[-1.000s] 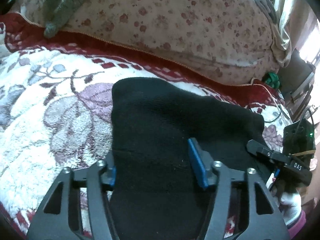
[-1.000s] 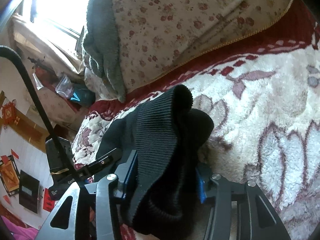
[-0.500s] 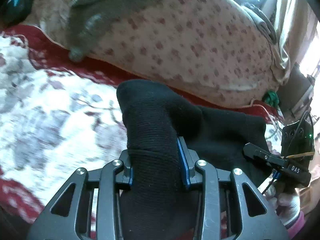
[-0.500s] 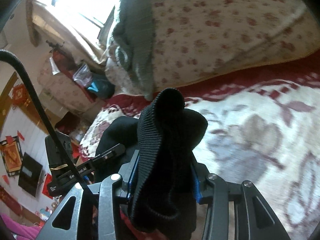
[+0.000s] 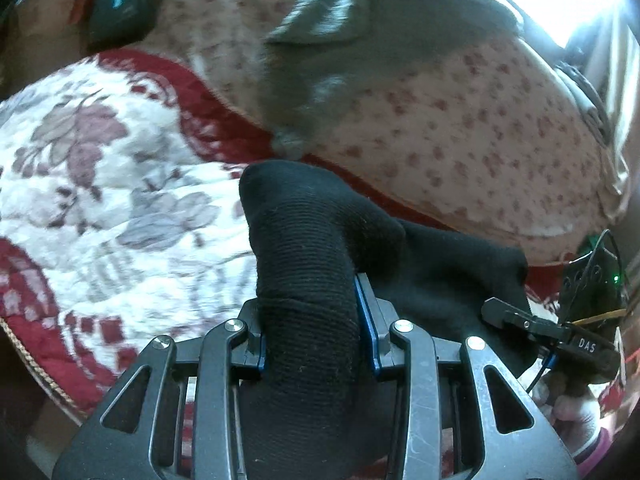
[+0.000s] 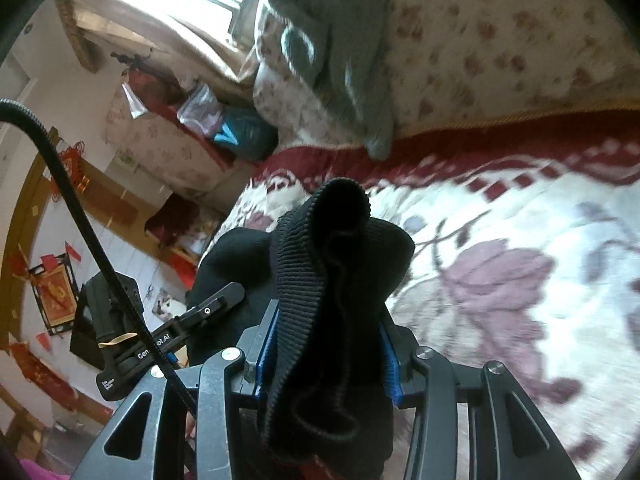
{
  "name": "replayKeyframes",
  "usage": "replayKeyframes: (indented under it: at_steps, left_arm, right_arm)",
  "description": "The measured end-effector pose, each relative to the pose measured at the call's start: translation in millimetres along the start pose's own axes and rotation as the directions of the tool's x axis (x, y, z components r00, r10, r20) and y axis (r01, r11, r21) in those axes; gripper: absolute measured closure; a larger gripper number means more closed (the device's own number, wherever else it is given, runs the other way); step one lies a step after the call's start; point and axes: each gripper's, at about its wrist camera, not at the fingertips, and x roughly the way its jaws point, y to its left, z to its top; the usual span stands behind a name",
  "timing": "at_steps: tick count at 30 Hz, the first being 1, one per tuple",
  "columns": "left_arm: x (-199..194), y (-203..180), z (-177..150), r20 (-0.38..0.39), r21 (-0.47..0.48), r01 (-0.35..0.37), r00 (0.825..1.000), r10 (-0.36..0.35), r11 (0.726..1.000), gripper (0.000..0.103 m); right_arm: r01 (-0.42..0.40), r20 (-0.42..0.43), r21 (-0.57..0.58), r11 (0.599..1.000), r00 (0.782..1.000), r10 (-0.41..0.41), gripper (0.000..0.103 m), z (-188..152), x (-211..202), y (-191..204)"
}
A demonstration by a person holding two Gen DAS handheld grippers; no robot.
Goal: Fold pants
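Black knit, bunched thick in both my tools. L gripper (image 5: 316, 316) is clamped on a fat roll of the pants (image 5: 304, 272); its blue pads (image 5: 364, 312) squeeze the fabric from both sides, jaws having just been closing onto it. R gripper (image 6: 326, 356) pinches the ribbed edge (image 6: 296, 280) the same way, cloth wadded between the pads and hanging below them. The pants look lifted w/ the rest trailing between my 2 tools, over the floral blanket (image 5: 100, 184). A spotted pillow (image 5: 500, 136) w/ a grey cloth (image 5: 360, 40) on it lies behind, past the red border.

I reckon this is the carry-over part of a fold: 2 corners held, to be laid on the other end. To do it well I'd keep both hands level & the same way apart so the held edge stays taut, not sagging. Move slow enough that the trailing cloth doesn't drag or bunch. Land the edge square on the lower layer, then let go, both sides together. Don't release early; the knit is thick & will spring back.
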Motion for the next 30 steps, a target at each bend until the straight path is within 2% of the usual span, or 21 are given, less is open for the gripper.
replayKeyframes:
  at_steps: [5, 8, 10, 11, 15, 16, 19, 22, 25, 30]
  left_arm:
    - [14, 37, -6, -0.039, -0.069, -0.03, 0.999, 0.027, 0.997, 0.069]
    - [27, 53, -12, -0.073, -0.113, -0.033, 0.997, 0.025, 0.993, 0.069]
    - [35, 58, -17, -0.089, -0.126, -0.025, 0.996, 0.013, 0.992, 0.068]
    - [37, 57, -19, -0.091, -0.131, -0.023, 0.996, 0.011, 0.991, 0.065]
    - [46, 66, -22, -0.095, -0.165, -0.043, 0.995, 0.028, 0.985, 0.041]
    - [47, 68, -21, -0.096, -0.176, -0.048, 0.995, 0.031, 0.983, 0.04]
    - [45, 65, -20, -0.099, -0.165, -0.07, 0.994, 0.055, 0.984, 0.039]
    - [38, 56, -19, -0.088, -0.114, -0.133, 0.988, 0.124, 0.984, 0.039]
    - [25, 44, -19, -0.052, -0.073, -0.195, 0.98, 0.192, 0.978, 0.039]
    - [5, 31, -21, 0.0, -0.063, -0.246, 0.969, 0.247, 0.967, 0.039]
  right_arm:
    - [-0.004, -0.074, 0.014, 1.0, 0.997, 0.006, 0.061, 0, 46, -5]
    - [0.037, -0.122, 0.033, 0.999, 0.992, -0.033, 0.059, 0, 65, -17]
    - [0.059, -0.124, 0.054, 0.997, 0.991, -0.052, 0.056, -2, 69, -28]
    - [0.063, -0.127, 0.071, 0.996, 0.99, -0.054, 0.055, -2, 70, -34]
    - [0.06, -0.128, 0.077, 0.995, 0.99, -0.05, 0.054, -1, 68, -39]
    - [0.074, -0.131, 0.061, 0.995, 0.989, -0.066, 0.054, -1, 66, -36]
    - [0.11, -0.131, 0.019, 0.994, 0.986, -0.107, 0.053, 4, 63, -24]
    - [0.142, -0.105, -0.026, 0.99, 0.984, -0.144, 0.053, 5, 51, -13]
    - [0.164, -0.055, -0.072, 0.984, 0.984, -0.168, 0.053, 6, 35, 0]
    - [0.18, -0.011, -0.148, 0.972, 0.983, -0.184, 0.053, 6, 17, 25]
